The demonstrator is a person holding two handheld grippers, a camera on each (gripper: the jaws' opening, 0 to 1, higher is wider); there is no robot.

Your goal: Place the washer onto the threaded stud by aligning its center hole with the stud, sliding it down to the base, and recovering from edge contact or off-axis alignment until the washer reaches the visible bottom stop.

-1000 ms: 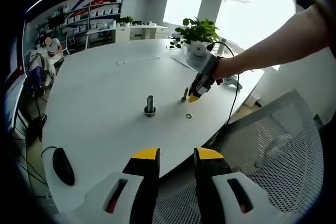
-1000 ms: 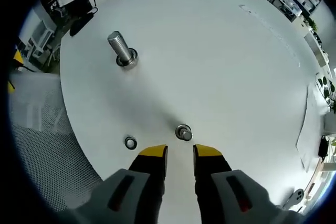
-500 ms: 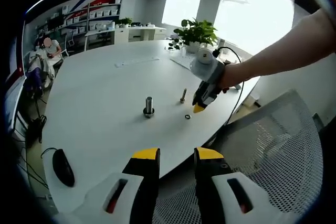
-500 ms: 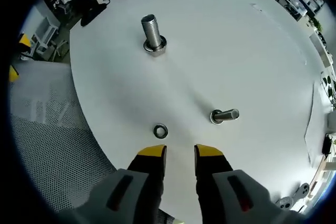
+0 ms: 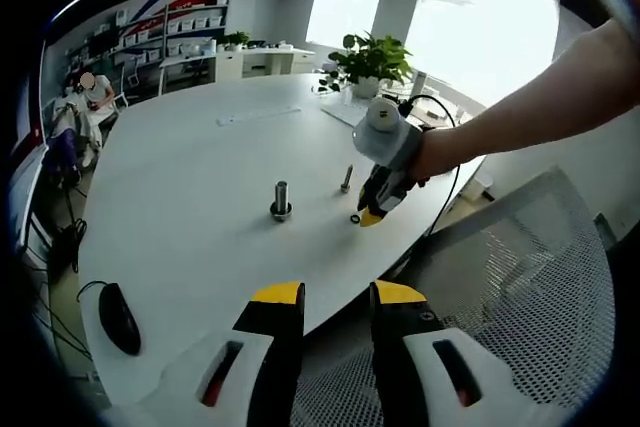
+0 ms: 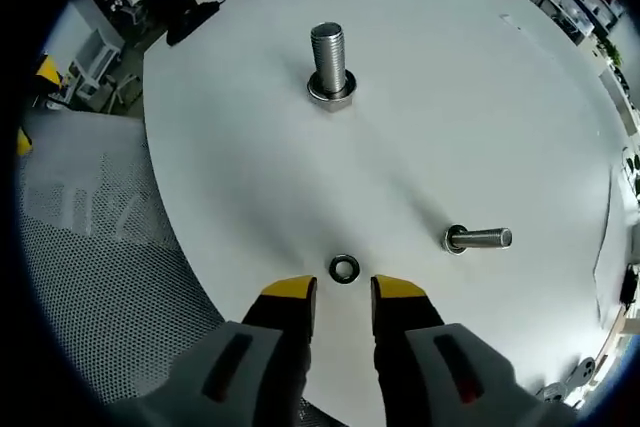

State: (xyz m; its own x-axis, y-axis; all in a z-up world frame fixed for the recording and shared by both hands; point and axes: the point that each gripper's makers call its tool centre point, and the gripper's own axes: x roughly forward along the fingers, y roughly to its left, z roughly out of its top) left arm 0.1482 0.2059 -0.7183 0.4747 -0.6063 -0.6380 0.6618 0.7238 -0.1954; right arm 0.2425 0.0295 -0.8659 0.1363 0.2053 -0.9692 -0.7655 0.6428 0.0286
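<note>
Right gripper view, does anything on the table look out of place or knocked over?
Nothing stands out. The washer lies flat on the white table just ahead of the right gripper; the large stud and the thinner bolt stand apart from it.

You're working in an open office: a large round white table (image 5: pixel 180 177) with a mesh chair (image 5: pixel 520 287) at four o'clock. A computer mouse (image 5: pixel 118 315) lies at eight o'clock, shelving (image 5: pixel 190 27) with boxes stands at eleven, and a potted plant (image 5: pixel 372 59) sits by bright windows (image 5: pixel 470 27) at one.
</note>
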